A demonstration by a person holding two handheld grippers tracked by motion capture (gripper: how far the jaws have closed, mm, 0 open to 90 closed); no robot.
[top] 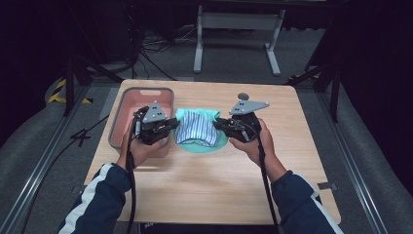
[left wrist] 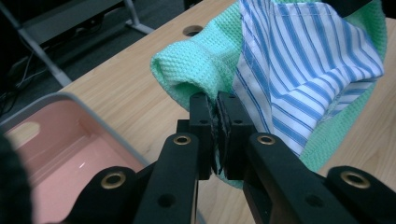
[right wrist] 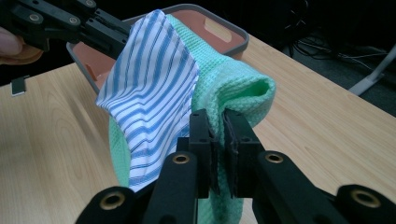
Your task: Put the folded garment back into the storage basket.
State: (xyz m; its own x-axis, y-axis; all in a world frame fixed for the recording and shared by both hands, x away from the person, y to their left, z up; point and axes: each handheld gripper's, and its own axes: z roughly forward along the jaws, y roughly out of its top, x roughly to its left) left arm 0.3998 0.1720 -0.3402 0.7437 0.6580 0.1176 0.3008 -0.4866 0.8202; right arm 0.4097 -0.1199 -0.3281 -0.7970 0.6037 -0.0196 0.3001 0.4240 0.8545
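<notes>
Evidently we hold the cloths from both sides so they hang between us instead of slumping. Our left gripper [left wrist: 218, 105] is clamped on the near edge of the green cloth [left wrist: 196, 70], its jaws pressed together with fabric pinched in the slit between them. Our right gripper [right wrist: 217, 122] does the same on the opposite edge, jaws closed on a rolled fold of green weave. The striped cloth [top: 196, 127] lies folded inside the green one, cradled as in a sling, which is likely why we grip only the outer layer: it carries the inner piece without a second hold.

From the high view the bundle sits between the two grippers, over the middle of the table [top: 204, 195], just right of the pink bin [top: 146, 95]. Whether its lowest part touches the wood we cannot tell.

That bin stands open beside our left hand [top: 141, 151], so we judge the pair is held taut and level for carrying across into it. An uneven pull could tip the striped cloth out of its cradle.
</notes>
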